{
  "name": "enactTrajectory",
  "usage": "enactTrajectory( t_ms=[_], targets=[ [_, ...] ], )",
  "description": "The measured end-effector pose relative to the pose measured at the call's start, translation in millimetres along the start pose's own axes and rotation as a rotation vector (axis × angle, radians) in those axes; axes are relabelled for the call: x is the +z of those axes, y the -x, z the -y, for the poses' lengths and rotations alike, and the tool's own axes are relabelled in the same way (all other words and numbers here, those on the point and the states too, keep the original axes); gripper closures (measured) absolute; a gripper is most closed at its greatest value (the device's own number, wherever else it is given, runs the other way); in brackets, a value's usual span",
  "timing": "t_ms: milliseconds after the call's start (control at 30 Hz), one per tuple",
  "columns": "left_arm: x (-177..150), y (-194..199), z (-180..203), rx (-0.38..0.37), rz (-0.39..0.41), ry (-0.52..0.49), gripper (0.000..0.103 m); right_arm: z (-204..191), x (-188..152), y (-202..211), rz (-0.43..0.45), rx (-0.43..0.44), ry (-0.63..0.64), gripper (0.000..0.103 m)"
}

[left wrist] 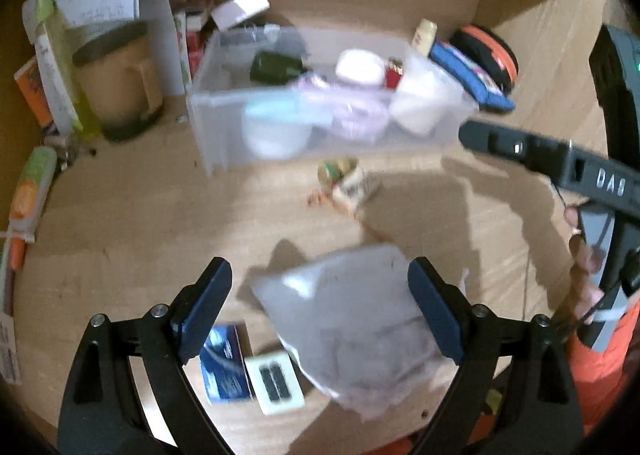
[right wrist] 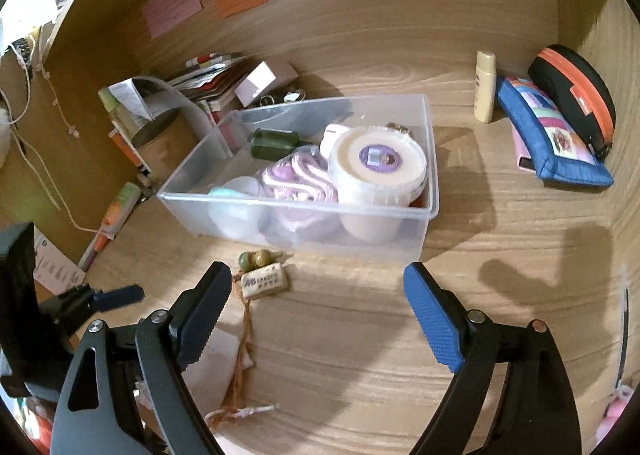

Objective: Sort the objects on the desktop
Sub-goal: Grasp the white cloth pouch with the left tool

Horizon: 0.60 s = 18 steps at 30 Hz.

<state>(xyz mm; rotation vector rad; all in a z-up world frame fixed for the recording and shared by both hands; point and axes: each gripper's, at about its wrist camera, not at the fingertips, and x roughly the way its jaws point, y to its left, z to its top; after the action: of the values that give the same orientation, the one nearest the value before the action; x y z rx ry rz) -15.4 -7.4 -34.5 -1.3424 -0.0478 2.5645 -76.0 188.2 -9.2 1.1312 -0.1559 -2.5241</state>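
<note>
A: Where is the translucent bag [left wrist: 352, 319] relative to our left gripper [left wrist: 320, 311]?

B: It lies on the wooden desk [left wrist: 120, 215], directly between the spread fingers. We see both pads apart from it, so nothing is pinched. Its long axis goes diagonally, from the far left corner toward the near edge of the desk.

A: And our right gripper [right wrist: 318, 309]?

B: Its jaws also stand wide, with only bare wood between them. The small eraser [right wrist: 265, 281] with a bead charm [right wrist: 256, 259] lies just beside its left finger, the cord running toward the near edge.

A: The clear plastic bin [right wrist: 424, 231]?

B: It stands behind the eraser, toward the back wall, already filled with a white tub [right wrist: 376, 167] and a dark green bottle [right wrist: 274, 143].
</note>
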Motion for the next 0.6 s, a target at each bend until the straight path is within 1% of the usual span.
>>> enactTrajectory(
  t_ms=[67, 133, 200, 267, 367, 433, 467, 500, 533, 600],
  targets=[
    [-6.9, -0.7, 2.5, -0.004, -0.013, 0.004, 0.011, 0.1, -5.7, 0.1, -0.008, 0.003, 0.000, 0.017],
    [-10.7, -0.9, 6.0, -0.002, -0.010, 0.002, 0.007, -0.1, -10.9, 0.0, -0.014, 0.005, 0.003, 0.017],
    [-11.7, -1.5, 7.0, 0.002, -0.006, 0.011, 0.007, -0.1, -16.9, -1.2, -0.027, 0.008, 0.002, 0.017],
    [-12.4, -2.1, 6.0, -0.016, -0.016, 0.030, 0.007, -0.2, -22.2, -2.7, -0.041, 0.011, 0.005, 0.017],
    [-14.8, -2.6, 5.6, -0.071, -0.037, 0.061, 0.007, -0.3, -30.5, -4.2, -0.056, 0.000, 0.017, 0.017],
    [-17.5, -3.6, 10.5, -0.106, -0.054, 0.052, 0.007, -0.8, -33.8, -4.5, -0.061, -0.007, 0.022, 0.017],
    [-18.5, -4.4, 14.0, -0.110, -0.059, 0.043, 0.006, -1.0, -35.1, -5.5, -0.066, -0.006, 0.024, 0.017],
    [-21.2, -6.9, 19.9, -0.104, -0.066, 0.020, 0.006, -1.4, -35.3, -6.4, -0.070, -0.006, 0.025, 0.017],
    [-23.2, -10.7, 24.9, -0.087, -0.072, -0.001, 0.004, -1.4, -35.5, -7.2, -0.072, -0.006, 0.025, 0.017],
    [-25.9, -19.2, 32.3, -0.049, -0.088, -0.031, 0.004, -2.2, -35.5, -8.4, -0.075, -0.005, 0.024, 0.017]
  ],
)
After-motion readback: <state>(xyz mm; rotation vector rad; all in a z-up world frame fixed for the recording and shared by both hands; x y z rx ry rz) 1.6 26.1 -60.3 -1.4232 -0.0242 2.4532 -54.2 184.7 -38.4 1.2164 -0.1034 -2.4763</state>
